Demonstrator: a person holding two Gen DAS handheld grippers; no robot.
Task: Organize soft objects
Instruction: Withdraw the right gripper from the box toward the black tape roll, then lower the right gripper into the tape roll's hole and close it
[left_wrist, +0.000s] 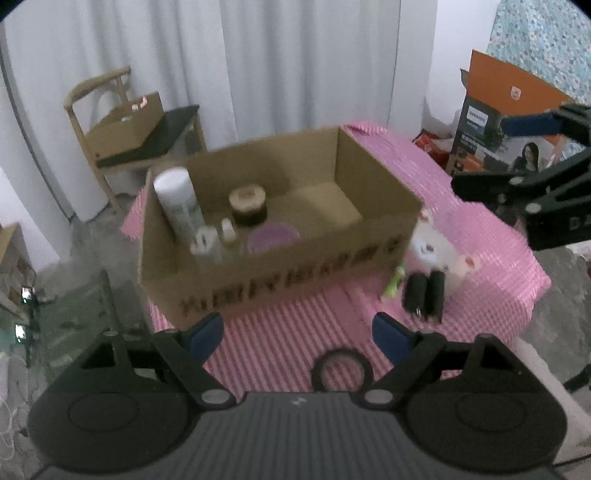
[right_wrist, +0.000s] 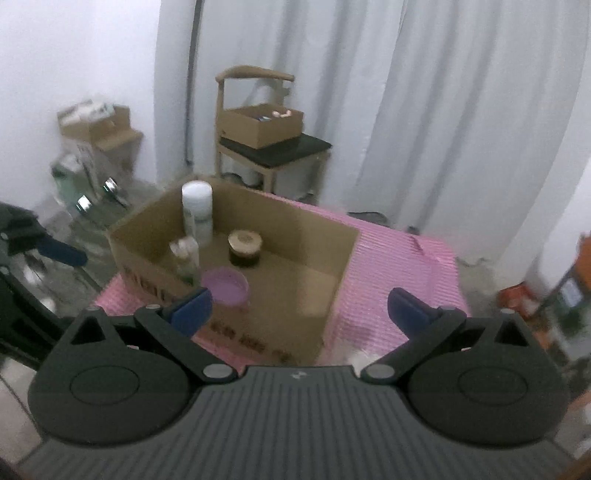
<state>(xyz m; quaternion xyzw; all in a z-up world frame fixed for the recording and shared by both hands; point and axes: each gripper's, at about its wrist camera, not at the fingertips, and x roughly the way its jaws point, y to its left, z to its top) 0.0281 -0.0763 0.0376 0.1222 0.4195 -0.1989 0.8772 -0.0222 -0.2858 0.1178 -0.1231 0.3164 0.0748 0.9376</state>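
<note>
An open cardboard box (left_wrist: 280, 266) stands on a pink striped cloth (left_wrist: 295, 343). Inside it are a white bottle (left_wrist: 177, 199), a brown-lidded jar (left_wrist: 247, 203), small bottles (left_wrist: 218, 240) and a purple bowl (left_wrist: 273, 236). To the right of the box lie a white plush toy (left_wrist: 436, 251), two black cylinders (left_wrist: 424, 291) and a green item (left_wrist: 395, 282). A black ring (left_wrist: 341, 369) lies close to my left gripper (left_wrist: 297, 332), which is open and empty in front of the box. My right gripper (right_wrist: 299, 306) is open and empty above the box (right_wrist: 343, 273).
A wooden chair (right_wrist: 255, 77) with a smaller cardboard box (right_wrist: 258, 125) stands behind the table by white curtains. An orange and grey product box (left_wrist: 491, 122) stands at the back right. Boxes and bottles (right_wrist: 92, 147) crowd the floor on the left.
</note>
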